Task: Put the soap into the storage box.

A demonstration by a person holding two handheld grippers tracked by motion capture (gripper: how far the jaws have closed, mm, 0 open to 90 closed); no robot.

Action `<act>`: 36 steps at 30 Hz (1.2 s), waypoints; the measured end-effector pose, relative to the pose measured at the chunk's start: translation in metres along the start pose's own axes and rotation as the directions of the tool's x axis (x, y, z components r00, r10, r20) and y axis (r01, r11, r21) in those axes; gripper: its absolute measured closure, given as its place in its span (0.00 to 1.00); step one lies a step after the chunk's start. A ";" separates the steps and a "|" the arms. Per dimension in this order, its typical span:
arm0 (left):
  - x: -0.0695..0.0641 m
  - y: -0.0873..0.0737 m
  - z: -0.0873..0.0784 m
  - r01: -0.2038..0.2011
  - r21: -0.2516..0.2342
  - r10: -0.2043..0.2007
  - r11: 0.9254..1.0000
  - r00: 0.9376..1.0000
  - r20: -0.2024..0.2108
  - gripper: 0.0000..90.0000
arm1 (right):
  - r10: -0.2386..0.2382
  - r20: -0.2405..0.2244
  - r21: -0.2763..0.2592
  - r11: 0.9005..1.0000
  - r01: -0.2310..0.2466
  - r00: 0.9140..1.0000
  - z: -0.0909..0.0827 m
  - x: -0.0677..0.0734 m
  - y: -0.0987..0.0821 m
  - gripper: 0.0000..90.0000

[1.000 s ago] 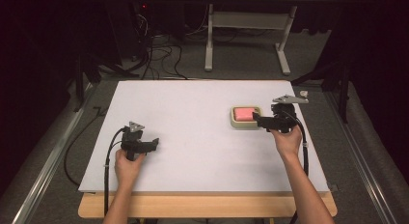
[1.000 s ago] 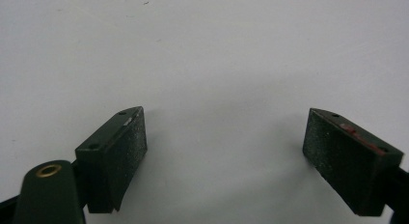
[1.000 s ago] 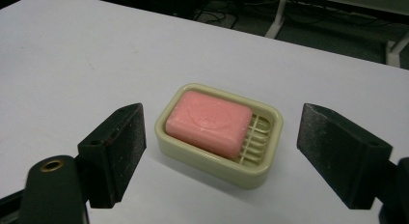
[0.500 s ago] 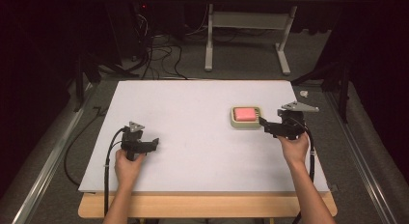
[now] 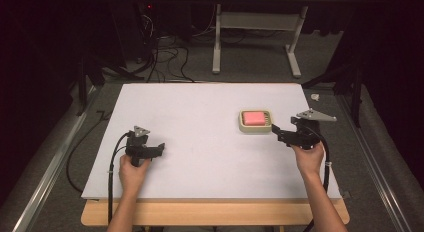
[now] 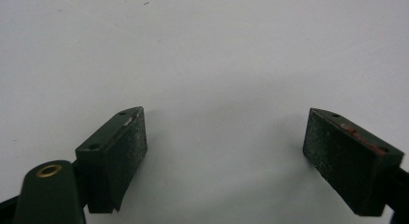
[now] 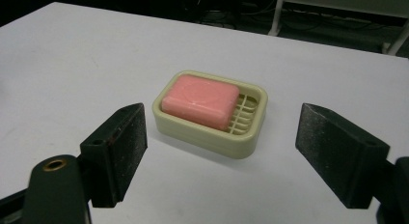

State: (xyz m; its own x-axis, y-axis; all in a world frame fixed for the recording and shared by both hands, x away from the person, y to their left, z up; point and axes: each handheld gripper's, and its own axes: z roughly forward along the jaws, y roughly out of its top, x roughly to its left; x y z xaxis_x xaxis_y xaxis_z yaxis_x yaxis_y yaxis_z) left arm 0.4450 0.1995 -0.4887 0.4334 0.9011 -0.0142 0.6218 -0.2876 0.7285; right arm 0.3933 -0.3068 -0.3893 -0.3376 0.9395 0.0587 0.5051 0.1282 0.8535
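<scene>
Two tongs, high view: my left tongs (image 5: pixel 159 149) sit low on the near-left part of the white surface (image 5: pixel 200 112), my left hand (image 5: pixel 132 169) wrapped round the handle; my right tongs (image 5: pixel 278 132) sit at the right side, held by my right hand (image 5: pixel 309 157)
Soap dish, high view: the cream soap dish (image 5: pixel 255 121) stands on the right half of the surface, just beside the tips of my right tongs and apart from them
Soap, high view: a pink soap bar (image 5: pixel 255 117) lies inside the dish
Left tongs, left gripper view: my left tongs (image 6: pixel 224 144) are spread wide, both black jaws just over bare white surface (image 6: pixel 202 50), nothing between them
Right tongs, right gripper view: my right tongs (image 7: pixel 219 147) stand wide apart and hold nothing
Soap dish, right gripper view: the soap dish (image 7: pixel 211 115) lies ahead of the jaws, near but not touching either, flat on the surface (image 7: pixel 72 55)
Soap, right gripper view: the soap bar (image 7: pixel 200 100) rests toward the left end of the dish, leaving the ribbed floor (image 7: pixel 242 115) bare at the right end
Beyond the surface, high view: cables (image 5: pixel 160 57) and a table frame (image 5: pixel 255 37) stand on the dark floor
</scene>
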 end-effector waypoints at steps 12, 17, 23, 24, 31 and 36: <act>0.000 0.000 0.000 0.000 0.000 0.000 1.000 1.000 0.000 0.18 | 0.017 -0.005 -0.024 1.000 -0.018 1.000 -0.010 -0.002 -0.010 0.21; 0.000 0.000 0.000 0.000 -0.001 0.000 1.000 1.000 -0.001 0.18 | 0.024 -0.007 -0.027 0.999 -0.024 1.000 -0.013 -0.002 -0.014 0.21; 0.000 0.000 0.000 0.000 0.000 0.000 1.000 1.000 0.000 0.18 | 0.033 -0.009 -0.037 0.999 -0.033 0.999 -0.017 -0.002 -0.019 0.21; 0.000 0.000 0.000 0.000 0.000 0.000 1.000 1.000 0.000 0.18 | 0.033 -0.009 -0.037 0.999 -0.033 0.999 -0.017 -0.002 -0.019 0.21; 0.000 0.000 0.000 -0.001 0.000 0.001 1.000 1.000 0.000 0.18 | 0.033 -0.017 -0.040 0.999 -0.033 0.999 -0.019 0.000 -0.025 0.21; 0.000 0.000 0.000 0.000 0.000 0.000 1.000 1.000 0.000 0.18 | 0.037 -0.036 -0.046 0.998 -0.039 0.999 -0.022 0.003 -0.030 0.21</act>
State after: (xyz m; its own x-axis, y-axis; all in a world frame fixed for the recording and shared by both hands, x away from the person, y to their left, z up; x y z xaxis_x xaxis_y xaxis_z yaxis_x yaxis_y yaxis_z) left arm 0.4450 0.1996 -0.4887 0.4337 0.9010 -0.0139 0.6215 -0.2879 0.7286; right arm 0.3596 -0.3149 -0.4038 -0.3472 0.9314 0.1089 0.4805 0.0771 0.8736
